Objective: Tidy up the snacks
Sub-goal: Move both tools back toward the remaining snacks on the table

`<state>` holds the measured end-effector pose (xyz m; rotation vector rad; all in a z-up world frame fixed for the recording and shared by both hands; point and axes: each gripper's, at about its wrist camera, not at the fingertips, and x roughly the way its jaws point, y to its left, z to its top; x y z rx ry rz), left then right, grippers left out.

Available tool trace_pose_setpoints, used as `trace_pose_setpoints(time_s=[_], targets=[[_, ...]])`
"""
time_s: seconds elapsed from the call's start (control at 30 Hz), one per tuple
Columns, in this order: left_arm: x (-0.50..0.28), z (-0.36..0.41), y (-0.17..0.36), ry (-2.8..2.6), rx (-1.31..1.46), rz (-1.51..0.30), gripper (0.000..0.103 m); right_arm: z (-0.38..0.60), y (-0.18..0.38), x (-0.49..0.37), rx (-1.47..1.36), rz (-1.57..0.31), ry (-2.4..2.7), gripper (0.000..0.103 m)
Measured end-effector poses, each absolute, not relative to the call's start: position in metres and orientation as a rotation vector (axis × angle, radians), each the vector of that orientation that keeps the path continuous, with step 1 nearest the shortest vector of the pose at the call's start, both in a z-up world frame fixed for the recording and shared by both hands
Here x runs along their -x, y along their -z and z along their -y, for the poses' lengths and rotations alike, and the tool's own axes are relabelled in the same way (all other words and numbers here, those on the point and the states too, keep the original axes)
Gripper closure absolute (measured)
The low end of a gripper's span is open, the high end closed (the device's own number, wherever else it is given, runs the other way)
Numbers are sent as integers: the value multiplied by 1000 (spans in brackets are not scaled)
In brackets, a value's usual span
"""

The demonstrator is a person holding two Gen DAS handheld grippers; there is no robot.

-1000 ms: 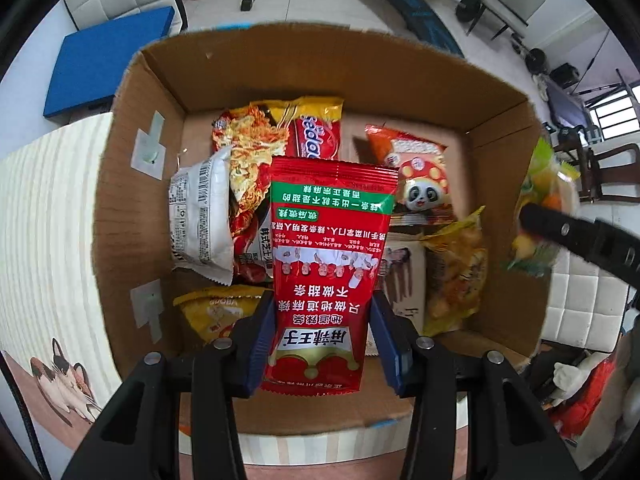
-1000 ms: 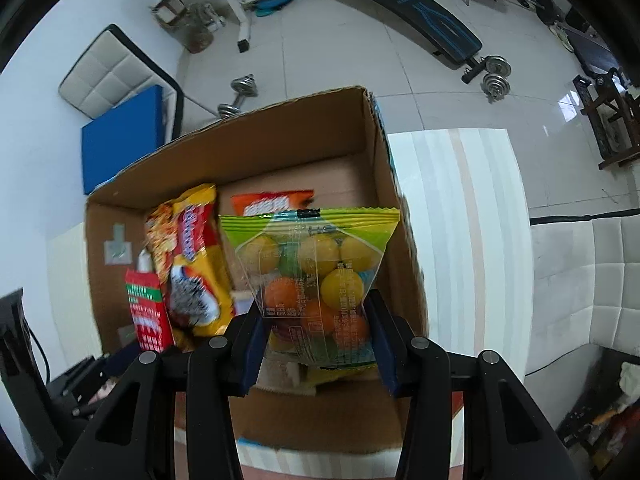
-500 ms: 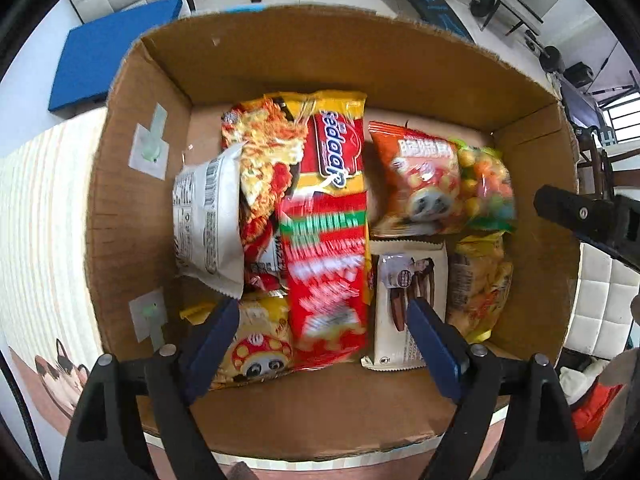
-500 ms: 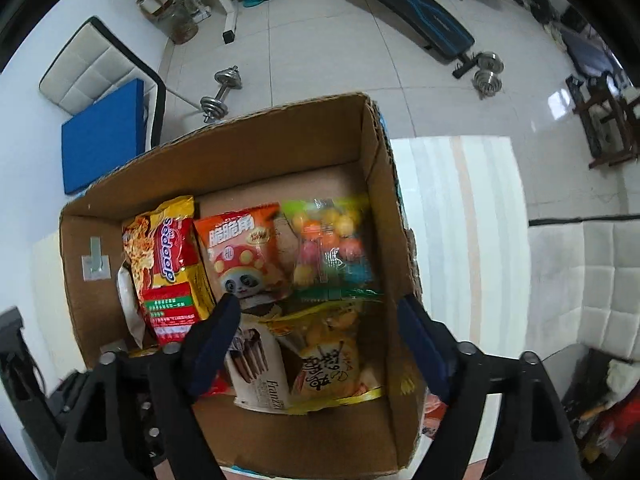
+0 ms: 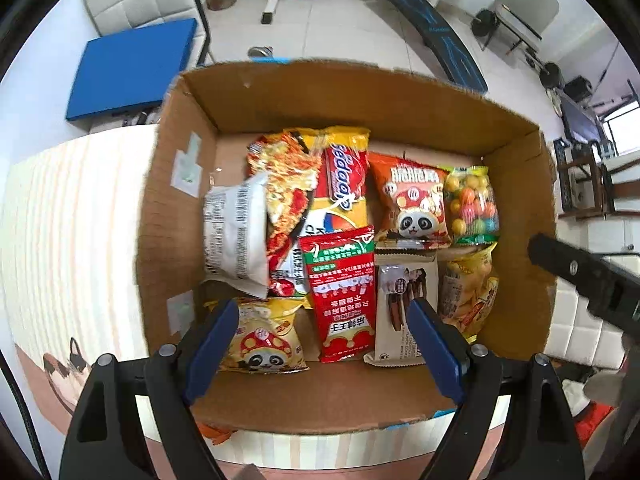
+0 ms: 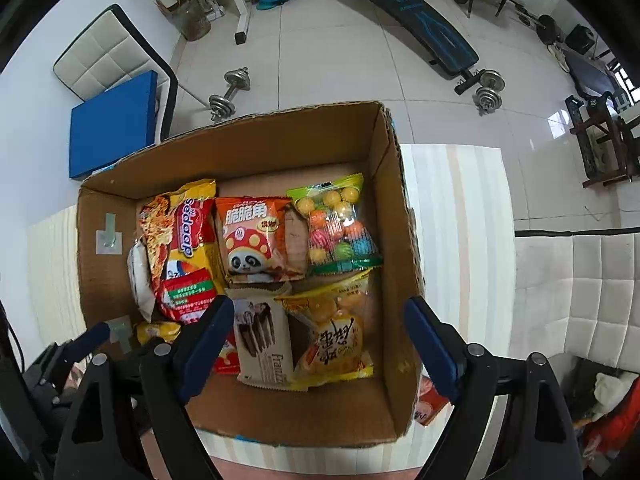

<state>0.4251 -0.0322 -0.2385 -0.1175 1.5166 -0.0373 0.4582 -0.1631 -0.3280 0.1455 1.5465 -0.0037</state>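
My left gripper [image 5: 320, 340] and my right gripper [image 6: 318, 340] both hover above the cardboard box [image 5: 320, 96], jaws spread wide, holding nothing.

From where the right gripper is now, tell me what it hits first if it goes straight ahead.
Probably the yellow snack bag lying in the cardboard box. The right gripper is open and empty above it, with the brown biscuit pack just left of that line. Depth is hard to judge.

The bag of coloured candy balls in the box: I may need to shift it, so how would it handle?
The candy-ball bag probably flops, being thin clear film. Its loose round balls likely shift when squeezed. The glossy film may slip.
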Motion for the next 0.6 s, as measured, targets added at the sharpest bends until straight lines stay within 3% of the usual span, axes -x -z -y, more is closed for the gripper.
trace_pose_setpoints(time_s=[0.6], targets=[[-364,13,163,-10,53,-1290,17,148,265,-365,-114,-1420,-54,14]])
